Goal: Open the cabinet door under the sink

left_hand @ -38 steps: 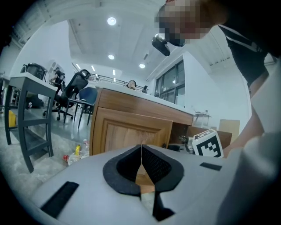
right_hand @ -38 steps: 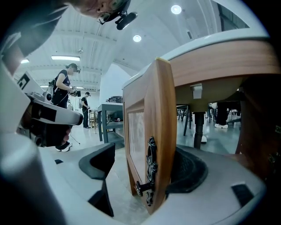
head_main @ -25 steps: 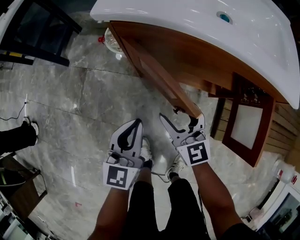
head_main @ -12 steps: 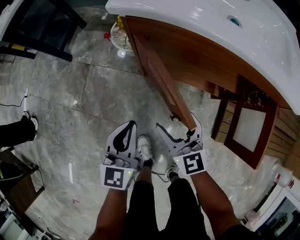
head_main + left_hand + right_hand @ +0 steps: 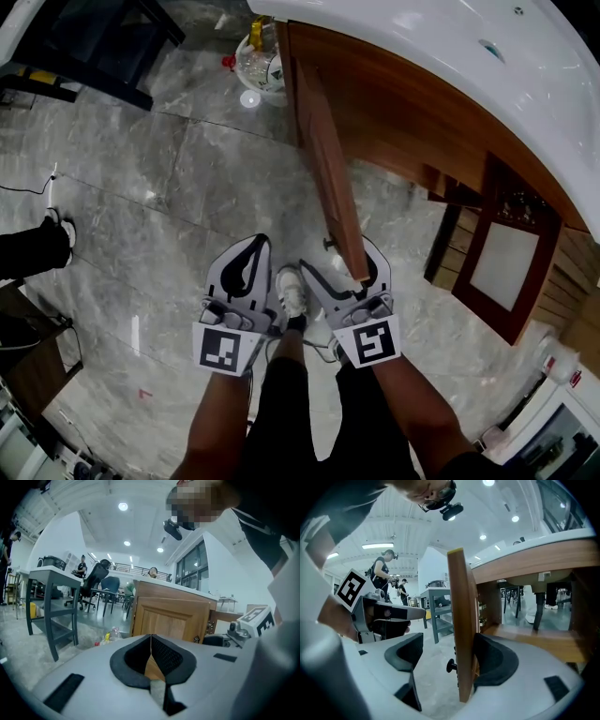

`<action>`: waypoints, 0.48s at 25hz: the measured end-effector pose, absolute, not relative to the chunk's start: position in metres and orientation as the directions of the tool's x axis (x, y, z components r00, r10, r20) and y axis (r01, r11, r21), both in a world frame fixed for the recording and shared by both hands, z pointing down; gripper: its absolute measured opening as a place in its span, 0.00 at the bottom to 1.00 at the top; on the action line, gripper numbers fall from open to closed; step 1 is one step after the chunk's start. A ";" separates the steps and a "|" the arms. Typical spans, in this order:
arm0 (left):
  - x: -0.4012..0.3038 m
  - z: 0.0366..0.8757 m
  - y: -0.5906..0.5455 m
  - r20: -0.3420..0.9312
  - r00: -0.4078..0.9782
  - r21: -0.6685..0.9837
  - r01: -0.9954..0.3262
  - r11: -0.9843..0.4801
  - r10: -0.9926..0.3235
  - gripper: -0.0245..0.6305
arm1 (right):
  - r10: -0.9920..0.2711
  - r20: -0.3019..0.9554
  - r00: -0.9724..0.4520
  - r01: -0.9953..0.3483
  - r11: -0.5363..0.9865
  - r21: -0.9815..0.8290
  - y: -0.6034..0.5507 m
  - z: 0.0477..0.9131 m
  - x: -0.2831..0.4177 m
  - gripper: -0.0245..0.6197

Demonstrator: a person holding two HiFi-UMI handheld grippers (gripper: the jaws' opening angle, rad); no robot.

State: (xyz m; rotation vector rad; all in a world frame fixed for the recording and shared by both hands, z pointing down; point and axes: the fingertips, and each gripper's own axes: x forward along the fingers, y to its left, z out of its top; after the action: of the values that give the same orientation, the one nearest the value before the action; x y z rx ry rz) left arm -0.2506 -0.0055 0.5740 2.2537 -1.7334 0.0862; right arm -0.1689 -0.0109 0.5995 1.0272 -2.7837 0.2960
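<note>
Nearest: left gripper, jaws pressed together on nothing, hangs idle above shoe. Right gripper, jaws spread, straddles free edge of brown wooden cabinet door. Right pad touches door's inner face; left jaw clear of small dark knob. Hooked so, likely for pulling door outward. Door stands well out from cabinet under white sink basin. Hinges and most of cabinet interior hidden beneath basin. Far floor: plastic bottles, labels unreadable.

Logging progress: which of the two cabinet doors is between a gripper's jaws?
The solid wooden door, swung out, with its free edge between the open jaws of the right gripper. The pale-panelled door farther right is untouched.
</note>
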 end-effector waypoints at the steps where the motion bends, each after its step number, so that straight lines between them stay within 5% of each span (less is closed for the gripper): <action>1: -0.254 0.574 -0.006 0.226 0.264 0.192 -0.956 -0.222 -0.938 0.07 | -0.622 0.216 -0.753 -0.653 0.745 -0.134 -0.009 0.599 -0.171 0.58; 12: -0.293 0.578 0.006 0.246 0.196 0.172 -0.973 -0.157 -0.949 0.07 | -0.469 0.288 -0.835 -0.511 0.855 -0.088 0.022 0.608 -0.227 0.58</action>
State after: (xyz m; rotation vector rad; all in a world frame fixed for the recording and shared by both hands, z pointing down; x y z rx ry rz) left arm -0.2932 0.0060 0.5780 2.1857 -1.8208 0.1152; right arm -0.2265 0.0221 0.6082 0.7459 -2.7747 0.2353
